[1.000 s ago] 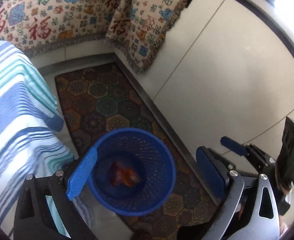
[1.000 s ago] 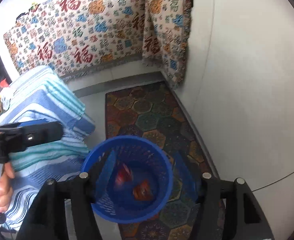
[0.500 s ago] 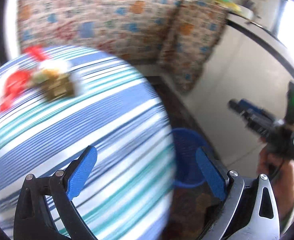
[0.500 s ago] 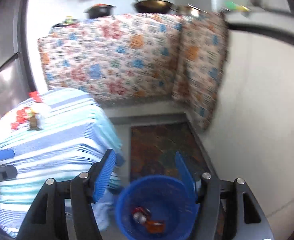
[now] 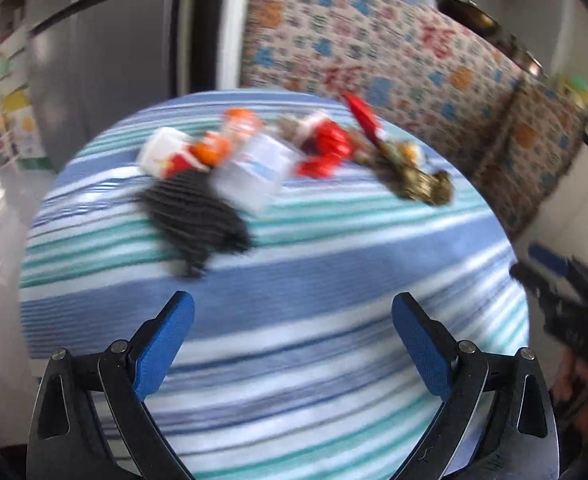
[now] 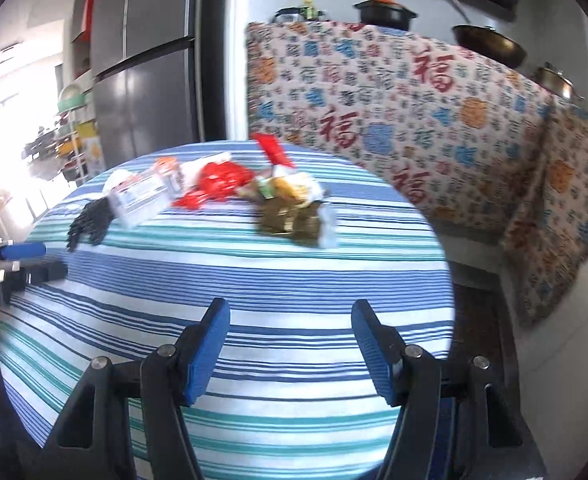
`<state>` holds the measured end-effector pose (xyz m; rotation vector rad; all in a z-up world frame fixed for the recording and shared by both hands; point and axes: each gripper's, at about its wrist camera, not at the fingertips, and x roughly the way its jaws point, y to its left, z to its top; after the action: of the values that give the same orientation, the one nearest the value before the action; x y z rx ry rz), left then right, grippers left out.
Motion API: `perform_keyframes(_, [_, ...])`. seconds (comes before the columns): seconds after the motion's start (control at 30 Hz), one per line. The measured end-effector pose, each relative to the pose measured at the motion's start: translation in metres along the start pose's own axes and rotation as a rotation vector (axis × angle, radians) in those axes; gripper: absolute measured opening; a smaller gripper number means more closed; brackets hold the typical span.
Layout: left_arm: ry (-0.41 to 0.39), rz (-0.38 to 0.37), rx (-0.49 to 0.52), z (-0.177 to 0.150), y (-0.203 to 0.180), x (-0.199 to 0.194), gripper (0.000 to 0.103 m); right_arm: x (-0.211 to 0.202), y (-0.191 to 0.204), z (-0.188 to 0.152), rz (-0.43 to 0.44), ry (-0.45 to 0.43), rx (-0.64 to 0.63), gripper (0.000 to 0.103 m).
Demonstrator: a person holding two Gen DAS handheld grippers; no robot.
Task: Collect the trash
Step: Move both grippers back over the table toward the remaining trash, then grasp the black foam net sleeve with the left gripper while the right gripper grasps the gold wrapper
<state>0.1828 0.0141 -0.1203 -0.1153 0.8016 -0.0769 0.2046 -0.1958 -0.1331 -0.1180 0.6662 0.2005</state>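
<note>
Both hand-held grippers, left (image 5: pixel 292 322) and right (image 6: pixel 290 328), spread empty, have swung from the bin to the worktop's (image 6: pixel 254 280) wrappers (image 6: pixel 222 178) (next pickup).

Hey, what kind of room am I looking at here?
Most likely a home kitchen or dining area: a tall steel refrigerator by the wall, pots and a wok on a cloth-draped counter, and a table with a striped tablecloth holding wrappers.
</note>
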Motion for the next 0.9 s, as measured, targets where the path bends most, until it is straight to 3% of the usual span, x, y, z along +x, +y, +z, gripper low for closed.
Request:
perform_keyframes(0.1, [0.005, 0.033, -0.081, 0.02, 0.027, 0.005, 0.099, 0.009, 0.015, 0.001, 0.012, 0.012, -0.021, 0.064])
perform_keyframes(0.27, [0.038, 0.094, -0.127, 0.048, 0.045, 0.042, 0.099, 0.019, 0.022, 0.004, -0.01, 0.011, -0.026, 0.064])
perform_keyframes(0.57, [0.107, 0.176, -0.082, 0.048, 0.047, 0.09, 0.099, 0.033, -0.022, 0.016, -0.039, 0.018, 0.097, 0.066])
perform_keyframes(0.7, [0.111, 0.177, -0.094, 0.044, 0.054, 0.093, 0.098, 0.058, -0.036, 0.031, 0.01, 0.063, 0.09, 0.066])
perform_keyframes(0.9, [0.086, 0.215, -0.026, 0.042, 0.051, 0.091, 0.076, 0.106, -0.046, 0.049, 0.079, 0.144, 0.073, 0.067])
